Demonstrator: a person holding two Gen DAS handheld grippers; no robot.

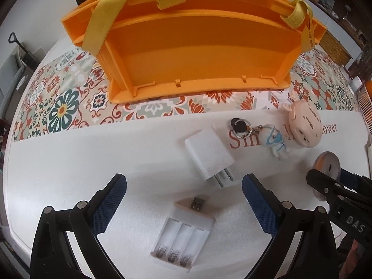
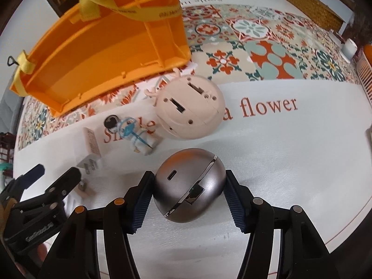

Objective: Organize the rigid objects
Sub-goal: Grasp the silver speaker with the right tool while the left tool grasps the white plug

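Note:
My right gripper (image 2: pixel 189 197) is shut on a grey metallic round device (image 2: pixel 189 186), one pad pressing on each side, just above the white cloth. My left gripper (image 1: pixel 184 200) stands open over a white three-slot battery charger (image 1: pixel 183 232), which lies flat between its fingers without touching them. Beyond it lie a white plug adapter (image 1: pixel 209 158), an astronaut keychain (image 1: pixel 276 141) and a pink round toy (image 1: pixel 304 125). An orange divided organizer box (image 1: pixel 197 53) with yellow straps stands at the back, its open side tipped toward me. In the left wrist view, the right gripper (image 1: pixel 330 176) and the grey device (image 1: pixel 326 165) show at the right.
A patterned tablecloth (image 2: pixel 267 53) covers the table behind the white strip with red lettering. A wicker basket (image 2: pixel 313 7), a white cup (image 2: pixel 350 47) and a white slatted rack (image 2: pixel 365 74) stand at the far right. The left gripper (image 2: pixel 57 173) sits low on the left.

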